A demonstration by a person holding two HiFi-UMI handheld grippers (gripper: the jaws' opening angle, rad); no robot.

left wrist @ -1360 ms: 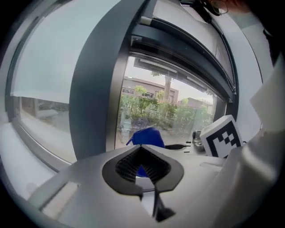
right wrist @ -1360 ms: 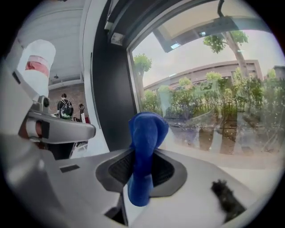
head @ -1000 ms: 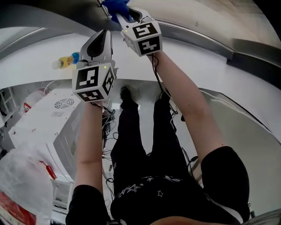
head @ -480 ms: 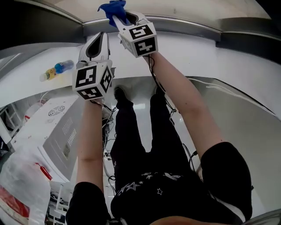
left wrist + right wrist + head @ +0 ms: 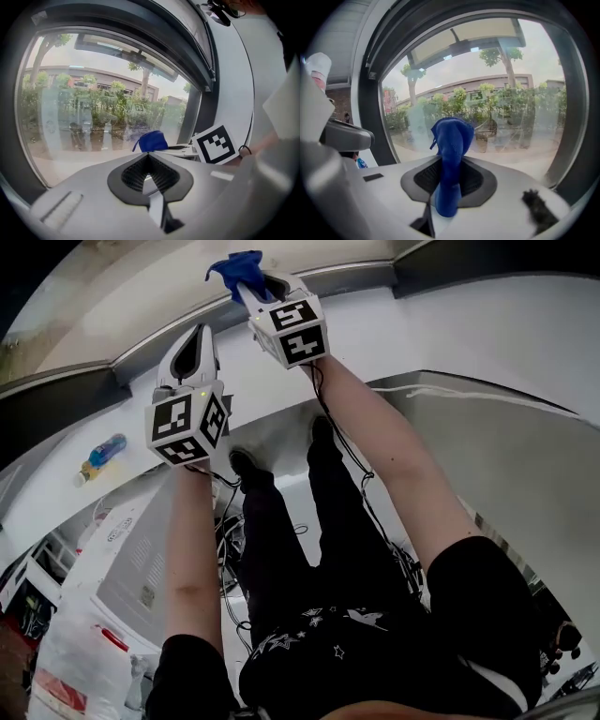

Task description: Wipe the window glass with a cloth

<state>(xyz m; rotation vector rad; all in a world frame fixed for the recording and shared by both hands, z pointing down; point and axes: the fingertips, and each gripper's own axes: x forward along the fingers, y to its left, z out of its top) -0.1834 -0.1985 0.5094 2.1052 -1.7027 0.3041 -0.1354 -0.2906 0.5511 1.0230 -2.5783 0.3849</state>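
- We see a blue bottle (image 5: 101, 454) lying on the white sill at far left, well apart from both tools.
- A white vented appliance (image 5: 131, 549) sits low at left, on the floor side below the sill.
- The left tool (image 5: 199, 334) (image 5: 148, 159) is raised toward the window. Its jaws are closed together with nothing between them, as we read in the left gripper view.
- The window glass (image 5: 93, 108) (image 5: 511, 108) fills the far side, with trees and a building outside. We note faint smears on the pane.
- The blue cloth (image 5: 239, 266) (image 5: 151, 140) (image 5: 451, 140) is up at the lower part of the glass, just right of the left tool and farther. We cannot tell whether it touches the pane.
- The right tool (image 5: 255, 285) (image 5: 449, 164) has its jaws clamped on the cloth. A bunched fold sticks out past the tips and a tail hangs back toward the camera.
- The right tool's marker cube (image 5: 291, 329) (image 5: 214, 144) is near the left tool, not touching it.
- The dark window frame (image 5: 370, 93) (image 5: 190, 117) runs beside the glass.
- The person's black trouser legs (image 5: 309, 549) are below centre. Cables (image 5: 230, 521) lie on the floor near the feet.
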